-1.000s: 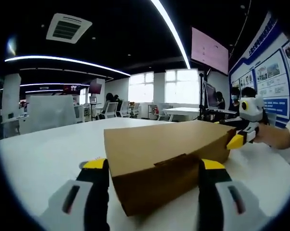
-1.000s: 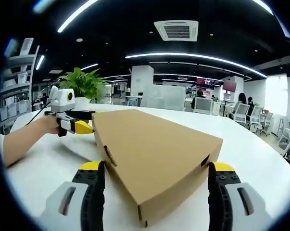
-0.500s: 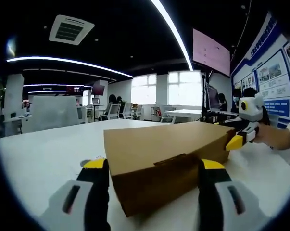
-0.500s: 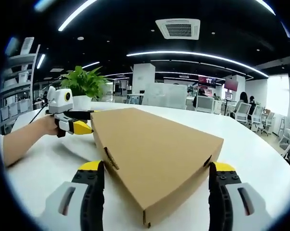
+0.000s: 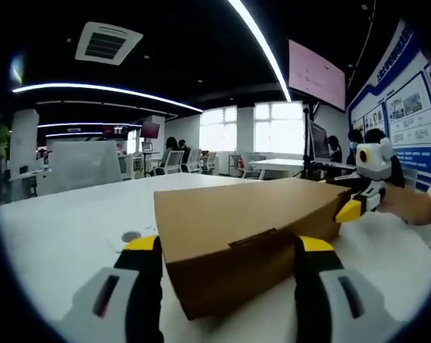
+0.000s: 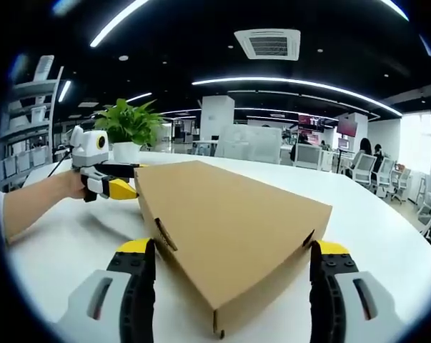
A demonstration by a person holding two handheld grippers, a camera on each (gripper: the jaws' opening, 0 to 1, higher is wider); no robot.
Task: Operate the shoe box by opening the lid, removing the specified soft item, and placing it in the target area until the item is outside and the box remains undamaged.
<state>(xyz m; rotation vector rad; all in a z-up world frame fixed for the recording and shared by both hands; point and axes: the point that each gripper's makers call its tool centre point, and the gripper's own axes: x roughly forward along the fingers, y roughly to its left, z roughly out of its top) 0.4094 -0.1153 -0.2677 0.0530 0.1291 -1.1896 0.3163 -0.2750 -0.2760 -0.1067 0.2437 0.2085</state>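
Almost nothing has changed over the last second: the left hand-held gripper [image 5: 226, 254] still sits released, jaws spread either side of the closed shoe box [image 5: 244, 236] on the white bench [image 5: 58, 229]. The right hand-held gripper [image 6: 233, 257] likewise stays released astride another corner. The lid remains shut, so opening has probably not begun.

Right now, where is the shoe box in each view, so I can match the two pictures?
Left gripper view: the shoe box sits low and centre, closed, its near corner between this view's own open tongs.
Right gripper view: the shoe box fills the centre, one corner pointing down between the open tongs.
Shared landmark: the white table under the box.
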